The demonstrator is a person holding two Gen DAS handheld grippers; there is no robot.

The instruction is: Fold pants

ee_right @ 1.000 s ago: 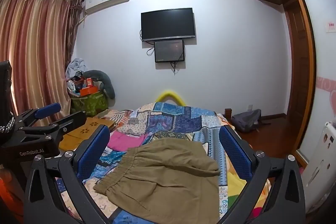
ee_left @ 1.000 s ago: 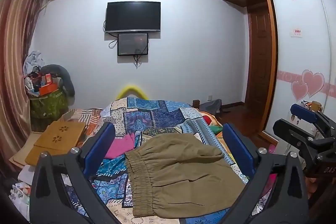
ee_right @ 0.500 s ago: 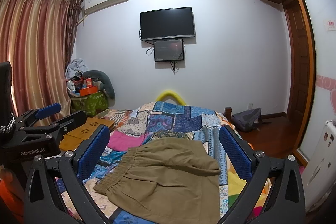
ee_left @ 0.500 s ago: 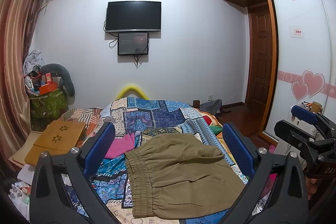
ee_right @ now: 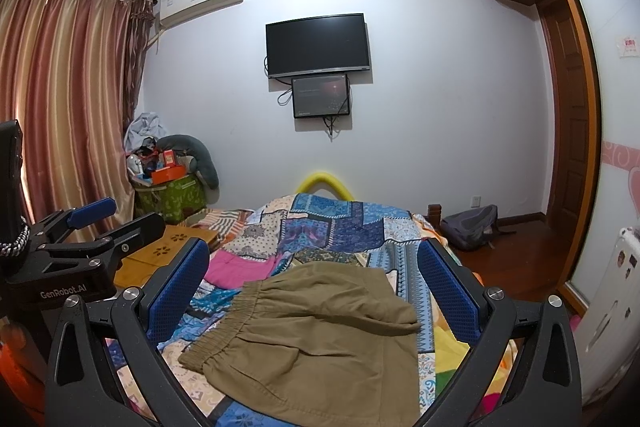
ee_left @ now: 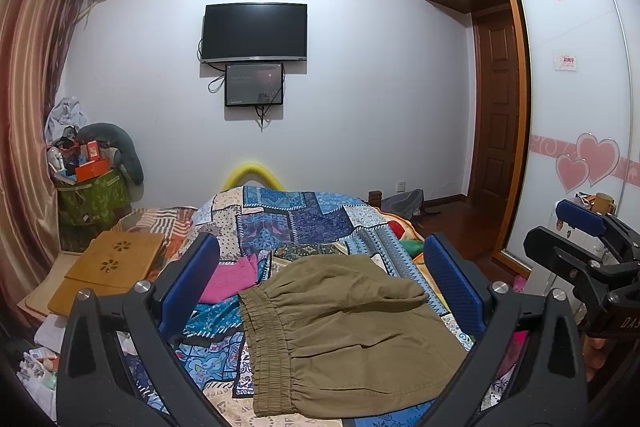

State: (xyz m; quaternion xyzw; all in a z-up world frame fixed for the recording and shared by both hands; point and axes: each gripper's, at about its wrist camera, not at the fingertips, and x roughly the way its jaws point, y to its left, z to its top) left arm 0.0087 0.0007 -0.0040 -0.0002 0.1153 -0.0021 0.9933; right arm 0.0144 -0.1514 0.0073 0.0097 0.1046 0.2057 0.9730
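Note:
Olive-brown pants lie folded into a compact stack on the patchwork bedspread, elastic waistband to the left. They also show in the right wrist view. My left gripper is open and empty, held above and in front of the pants. My right gripper is open and empty too, held apart from the cloth. The right gripper shows at the right edge of the left wrist view. The left gripper shows at the left of the right wrist view.
A pink cloth lies on the bed left of the pants. A wooden lap tray sits at the bed's left side. A cluttered green bin stands by the curtain. A grey backpack lies on the floor by the wardrobe.
Both cameras have drifted very slightly. The pants have not moved and both grippers stay open.

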